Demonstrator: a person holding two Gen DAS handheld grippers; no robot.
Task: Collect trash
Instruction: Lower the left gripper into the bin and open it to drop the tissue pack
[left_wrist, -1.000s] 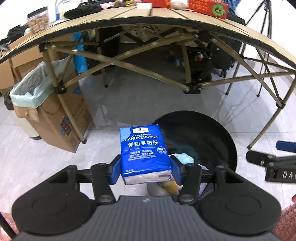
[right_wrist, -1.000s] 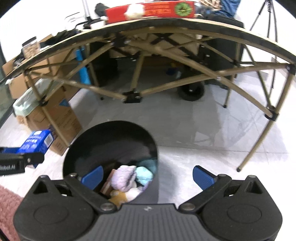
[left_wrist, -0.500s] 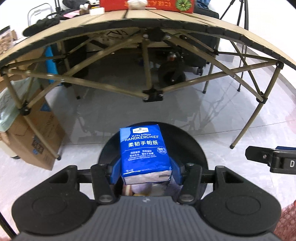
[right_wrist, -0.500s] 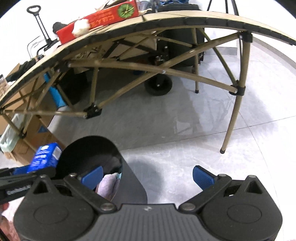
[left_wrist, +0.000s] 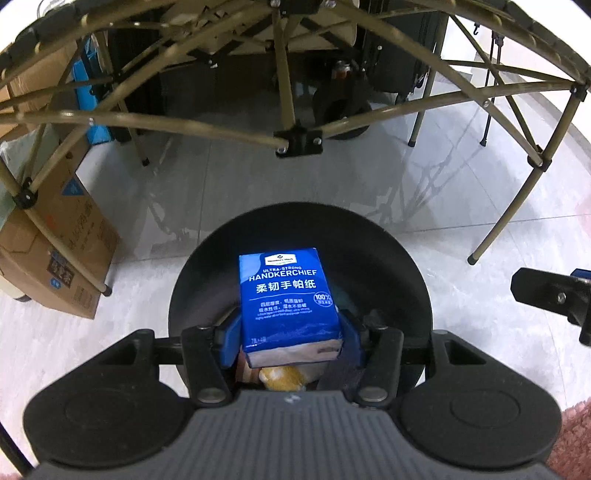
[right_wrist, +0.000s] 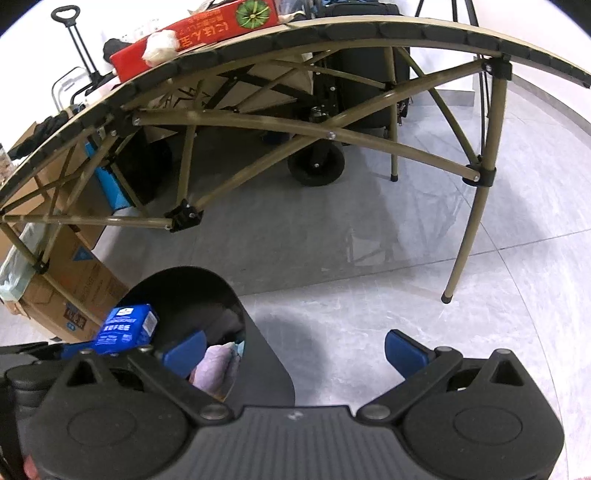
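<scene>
The handkerchief pack (left_wrist: 288, 306) sits mid-frame over the bin (left_wrist: 406, 280); the cardboard box (left_wrist: 55, 258) stands at left, the worktop (right_wrist: 369, 31) arches across the top.

Glossy grey tiled floor (right_wrist: 424, 280), folding table (right_wrist: 369, 33), cardboard boxes (left_wrist: 55, 254)

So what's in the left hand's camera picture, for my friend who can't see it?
The left gripper holds a blue handkerchief tissue pack right over an open black trash bin that already has crumpled trash inside. Behind stand a folding table's tan legs on grey floor, with a cardboard box to the left.
</scene>
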